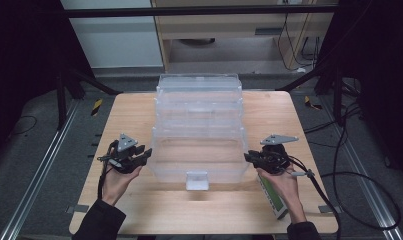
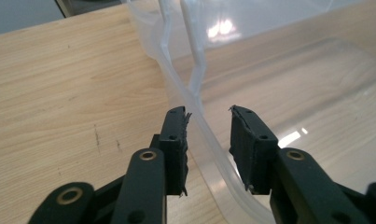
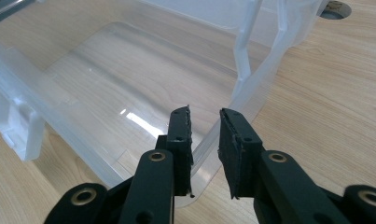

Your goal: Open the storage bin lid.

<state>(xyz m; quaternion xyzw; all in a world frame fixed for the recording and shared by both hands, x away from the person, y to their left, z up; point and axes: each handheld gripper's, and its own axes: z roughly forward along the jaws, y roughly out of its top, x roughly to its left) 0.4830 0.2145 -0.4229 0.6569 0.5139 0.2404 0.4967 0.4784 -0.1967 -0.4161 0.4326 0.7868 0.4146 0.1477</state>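
Note:
A clear plastic bin (image 1: 196,167) stands open in the middle of the wooden table (image 1: 134,110), with its lid (image 1: 199,82) folded back behind it and a white latch (image 1: 197,180) on the near wall. My left gripper (image 1: 148,152) is at the bin's near left corner. In the left gripper view it (image 2: 208,116) is open, its jaws straddling the rim (image 2: 164,51) without pressing it. My right gripper (image 1: 247,156) is at the near right corner. It (image 3: 204,116) is open too, one jaw inside and one outside the rim (image 3: 251,88).
A flat green and white device (image 1: 272,197) lies on the table under the right hand. Bare wood shows in front of the bin and on both sides. Black cables (image 1: 354,195) trail off the table's right edge to the floor.

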